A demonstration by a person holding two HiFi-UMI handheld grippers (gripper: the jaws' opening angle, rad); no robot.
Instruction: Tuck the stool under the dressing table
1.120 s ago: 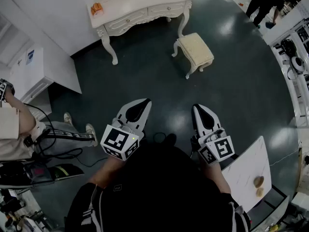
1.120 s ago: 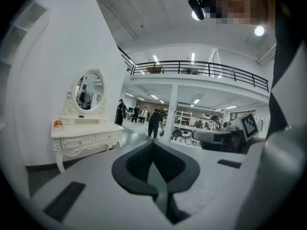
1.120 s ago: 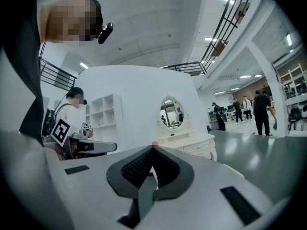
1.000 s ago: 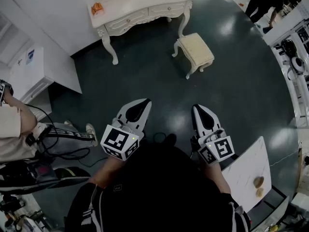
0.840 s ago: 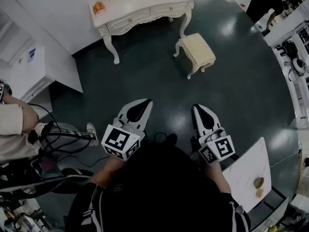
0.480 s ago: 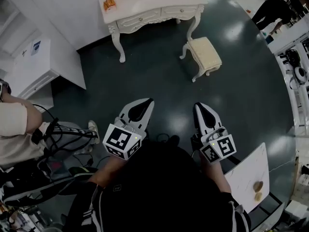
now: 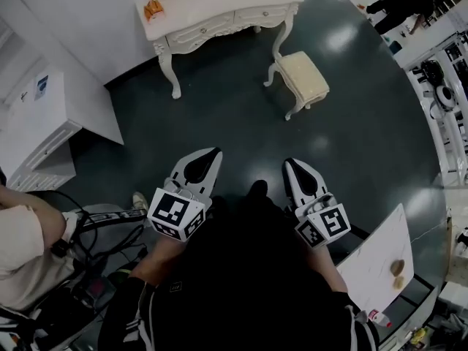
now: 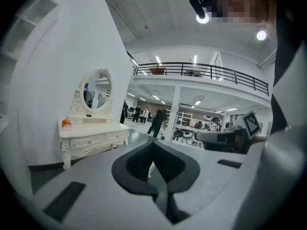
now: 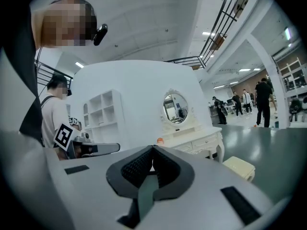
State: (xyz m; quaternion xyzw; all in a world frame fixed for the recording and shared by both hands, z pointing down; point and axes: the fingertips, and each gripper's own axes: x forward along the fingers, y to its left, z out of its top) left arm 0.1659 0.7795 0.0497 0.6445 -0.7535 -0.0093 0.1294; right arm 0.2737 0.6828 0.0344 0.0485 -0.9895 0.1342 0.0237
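Head view: both grippers were closed on nothing, and the stool sat out in the open.
The cream cushioned stool with white carved legs (image 7: 303,79) stood on the dark green floor (image 7: 219,123), just beside the right front leg of the white carved dressing table (image 7: 212,9) and not under it. Well apart from both, the left gripper (image 7: 210,153) and the right gripper (image 7: 292,164) hung side by side over the floor. Each had its jaws pressed together with nothing between them, as both gripper views confirmed. A small orange object (image 7: 153,9) sat on the table's left end, and an oval mirror (image 8: 97,91) rose above the tabletop.
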